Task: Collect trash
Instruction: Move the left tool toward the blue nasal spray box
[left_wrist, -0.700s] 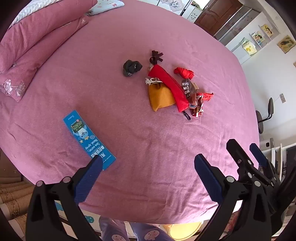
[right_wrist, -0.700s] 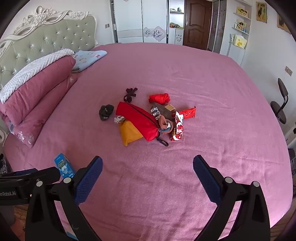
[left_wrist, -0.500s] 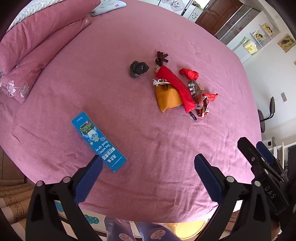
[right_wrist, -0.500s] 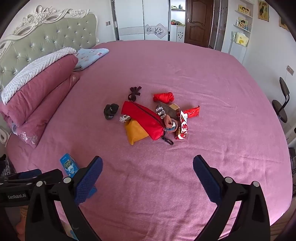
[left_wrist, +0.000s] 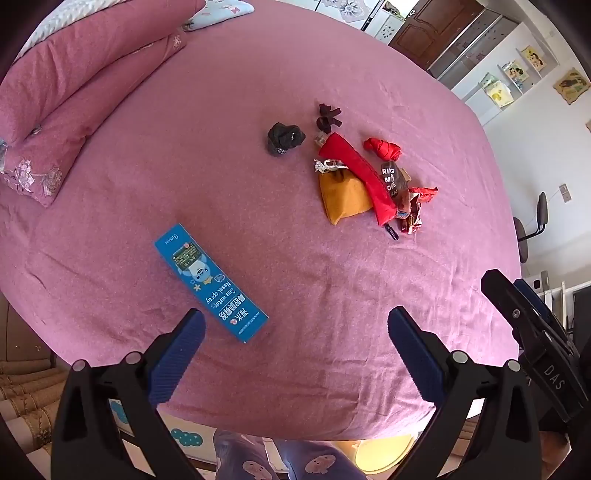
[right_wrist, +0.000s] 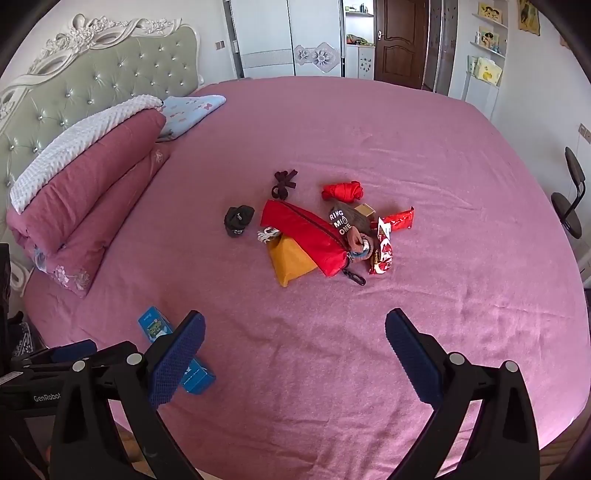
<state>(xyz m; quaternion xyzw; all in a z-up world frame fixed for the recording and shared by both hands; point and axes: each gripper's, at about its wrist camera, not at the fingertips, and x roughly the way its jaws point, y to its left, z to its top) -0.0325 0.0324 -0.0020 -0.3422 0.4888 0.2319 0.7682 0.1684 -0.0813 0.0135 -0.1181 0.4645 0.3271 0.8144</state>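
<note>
Your left gripper (left_wrist: 295, 334) stands wide and empty, the blue nasal-spray box (left_wrist: 210, 287) just ahead of its left finger (left_wrist: 177, 356). Centre both fingers across its narrow sides, probably crushable card. Your right gripper (right_wrist: 293, 334) is equally wide, the wrapper pile (right_wrist: 384, 251) well ahead.

Bedroom, daylit. Bed (right_wrist: 424, 155) covered in a pink sheet; tufted green headboard (right_wrist: 110, 77) with white carved frame. Folded pink quilt (right_wrist: 85, 184) and white blanket (right_wrist: 74, 136) lay at the head. White wardrobe (right_wrist: 288, 37) and dark wooden door (right_wrist: 400, 37) stood behind. Wall shelves (right_wrist: 487, 48) held pictures. Dark chair (right_wrist: 572, 199) stood beside the bed.
</note>
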